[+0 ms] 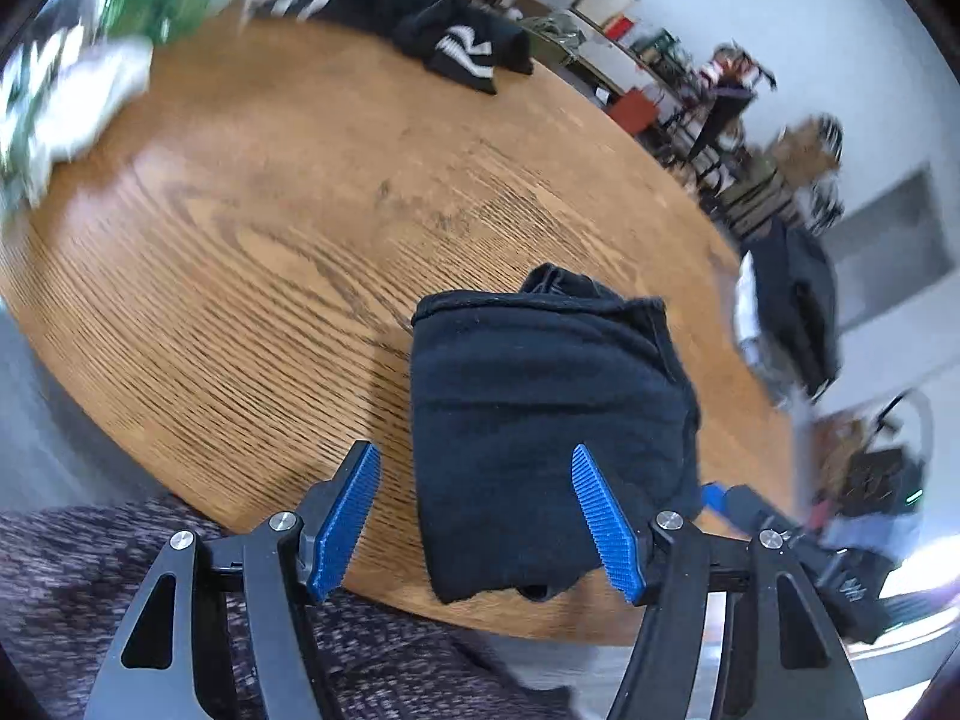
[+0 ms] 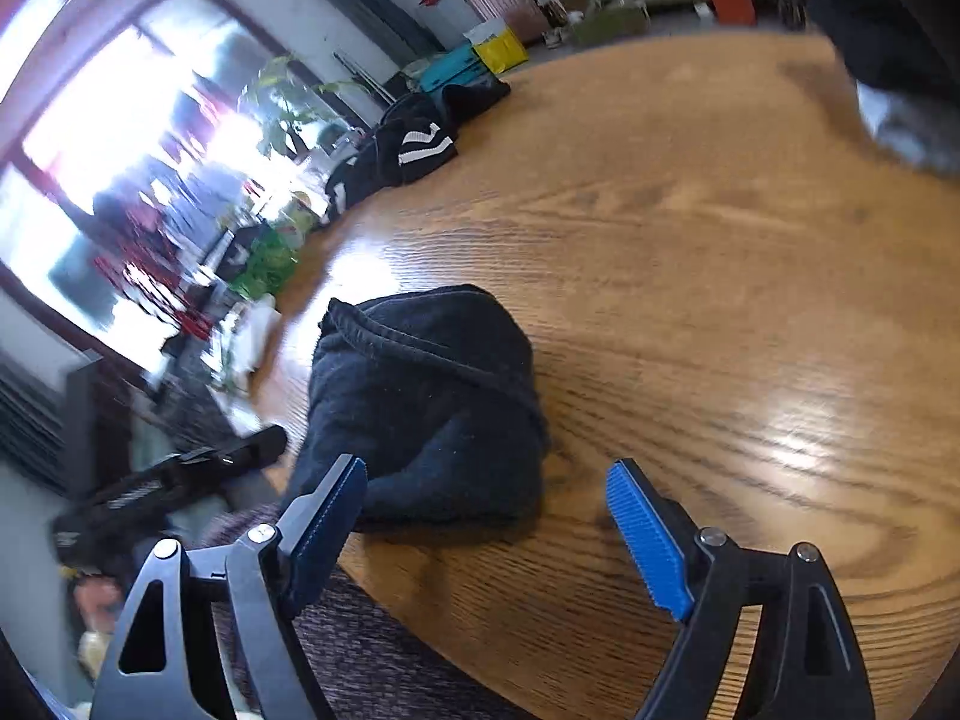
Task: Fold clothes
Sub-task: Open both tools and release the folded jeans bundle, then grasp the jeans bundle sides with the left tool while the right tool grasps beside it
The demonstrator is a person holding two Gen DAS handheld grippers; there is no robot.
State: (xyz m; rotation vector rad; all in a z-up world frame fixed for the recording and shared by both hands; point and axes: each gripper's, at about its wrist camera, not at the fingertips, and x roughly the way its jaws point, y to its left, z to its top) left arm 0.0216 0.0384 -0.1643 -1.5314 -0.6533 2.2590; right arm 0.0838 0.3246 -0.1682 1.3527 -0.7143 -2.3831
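Note:
A black garment (image 1: 540,438), folded into a compact rectangle, lies on the round wooden table (image 1: 270,228) by its near edge. My left gripper (image 1: 477,522) hovers over the garment's near end with its jaws apart. The left blue pad (image 1: 348,516) is clear of the cloth and the right pad (image 1: 606,522) is above it, not pressing. In the right wrist view the same bundle (image 2: 432,402) sits ahead and to the left. My right gripper (image 2: 489,531) is open over bare table (image 2: 720,300); its left finger (image 2: 327,516) overlaps the bundle's near corner.
Black clothes with white stripes (image 1: 462,42) lie at the table's far edge. A blurred white and green pile (image 1: 78,102) is at the left. Another dark garment (image 1: 792,312) hangs at the right rim. A knitted purple-grey sleeve (image 1: 90,570) is below the near edge.

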